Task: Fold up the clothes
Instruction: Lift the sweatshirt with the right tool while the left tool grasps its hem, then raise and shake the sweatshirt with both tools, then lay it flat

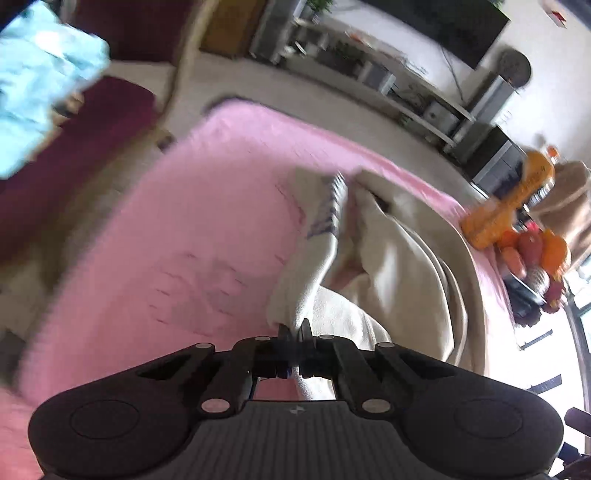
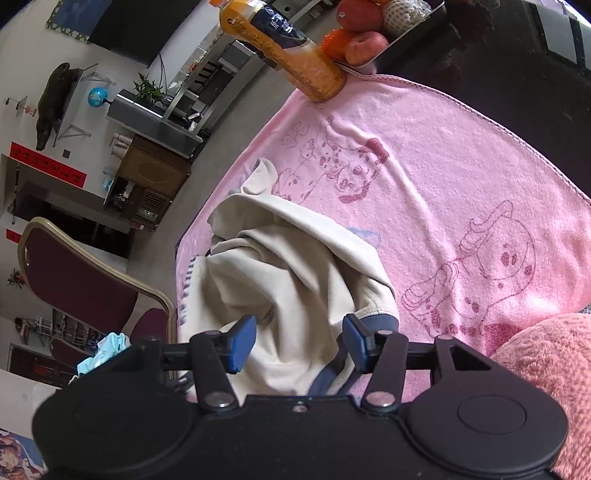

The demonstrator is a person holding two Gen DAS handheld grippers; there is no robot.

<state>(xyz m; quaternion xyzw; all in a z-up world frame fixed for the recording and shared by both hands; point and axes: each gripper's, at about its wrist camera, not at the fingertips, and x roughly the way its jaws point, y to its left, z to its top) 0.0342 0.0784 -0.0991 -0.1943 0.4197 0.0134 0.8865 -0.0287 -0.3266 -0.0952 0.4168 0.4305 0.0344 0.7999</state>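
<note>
A cream garment (image 1: pixel 388 258) with blue lettering and a dark blue trim lies crumpled on a pink cartoon-print blanket (image 1: pixel 184 221). My left gripper (image 1: pixel 295 330) is shut on a fold of this garment at its near edge, and the cloth rises to the closed fingers. In the right wrist view the same garment (image 2: pixel 295 266) is heaped just ahead of my right gripper (image 2: pixel 299 341). That gripper stands open; its blue pads (image 2: pixel 243 343) sit either side of a bunch of the cloth without pressing on it.
An orange drink bottle (image 2: pixel 291 51) and a tray of fruit (image 2: pixel 369 29) stand at the far edge of the blanket (image 2: pixel 443 184). A maroon chair (image 2: pixel 81 280) with a light blue cloth (image 2: pixel 107 347) is beside the table. A fluffy pink cushion (image 2: pixel 546 369) lies near right.
</note>
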